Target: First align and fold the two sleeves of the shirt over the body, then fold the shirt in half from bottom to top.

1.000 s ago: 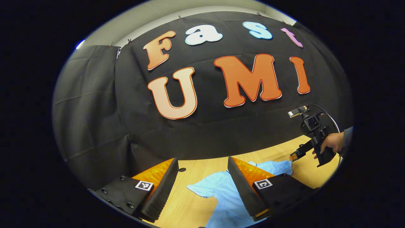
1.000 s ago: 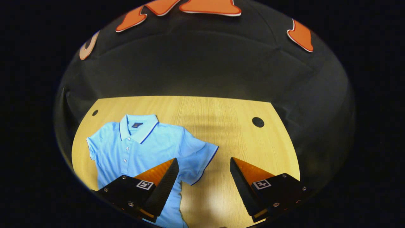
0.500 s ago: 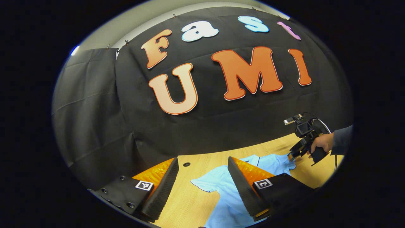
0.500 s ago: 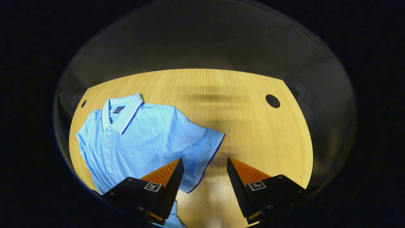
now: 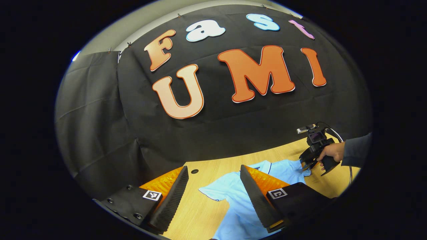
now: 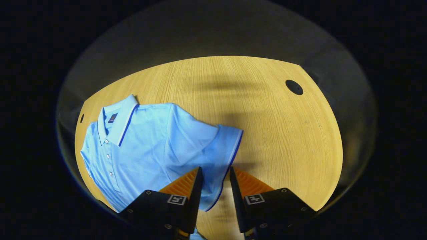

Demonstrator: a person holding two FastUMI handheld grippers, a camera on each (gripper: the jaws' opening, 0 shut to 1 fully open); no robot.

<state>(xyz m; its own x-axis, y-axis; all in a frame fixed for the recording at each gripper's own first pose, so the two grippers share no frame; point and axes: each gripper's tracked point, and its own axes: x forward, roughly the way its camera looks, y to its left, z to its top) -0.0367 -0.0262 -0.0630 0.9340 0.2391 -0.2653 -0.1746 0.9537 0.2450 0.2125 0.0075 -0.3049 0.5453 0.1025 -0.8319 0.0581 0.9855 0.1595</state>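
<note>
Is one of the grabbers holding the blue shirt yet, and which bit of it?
Not yet. The right gripper has its fingers astride the sleeve's striped hem of the shirt, gap still showing. The left gripper is open, holding nothing.

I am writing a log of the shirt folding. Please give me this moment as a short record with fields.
garment: light blue short-sleeved polo shirt, lying flat, collar up, buttons visible
surface: light wooden table with round cable holes
right gripper: low over the sleeve hem, jaws narrowed around it, a gap remaining
left gripper: open, raised, the other sleeve lying between its fingers in its view
person's hand: holding the right gripper
folding: no fold made yet
</note>
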